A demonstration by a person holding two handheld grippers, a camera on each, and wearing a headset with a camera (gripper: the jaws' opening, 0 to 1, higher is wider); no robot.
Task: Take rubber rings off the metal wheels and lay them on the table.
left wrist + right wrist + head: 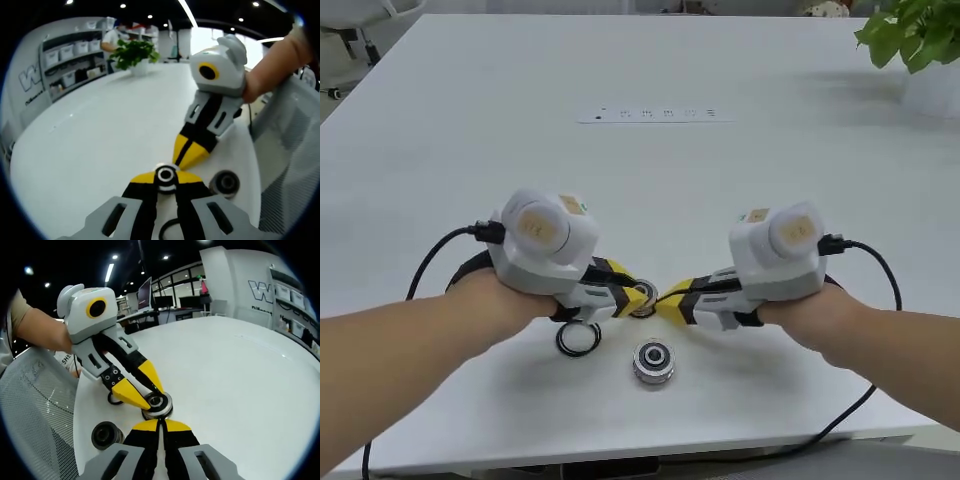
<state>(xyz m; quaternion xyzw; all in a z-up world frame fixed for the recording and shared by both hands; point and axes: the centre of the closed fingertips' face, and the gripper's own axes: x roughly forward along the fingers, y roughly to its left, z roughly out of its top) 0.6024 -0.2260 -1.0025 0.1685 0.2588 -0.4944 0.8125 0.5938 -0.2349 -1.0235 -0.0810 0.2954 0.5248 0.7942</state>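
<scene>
Metal wheel (642,297) bore-up | left gripper (165,180) grasping it | right gripper (160,426) clenched at rim

A wide white table (520,90) is seen, with a socket strip (655,114) set into it and a plant (910,30) stood at its far corner. Shelves (70,60) stocked with bins are ranged along a wall. Monitors (145,292) are seen beyond, and a mesh chair (35,390) beside the table. The dark ceiling is lit by spotlights (123,6).
</scene>
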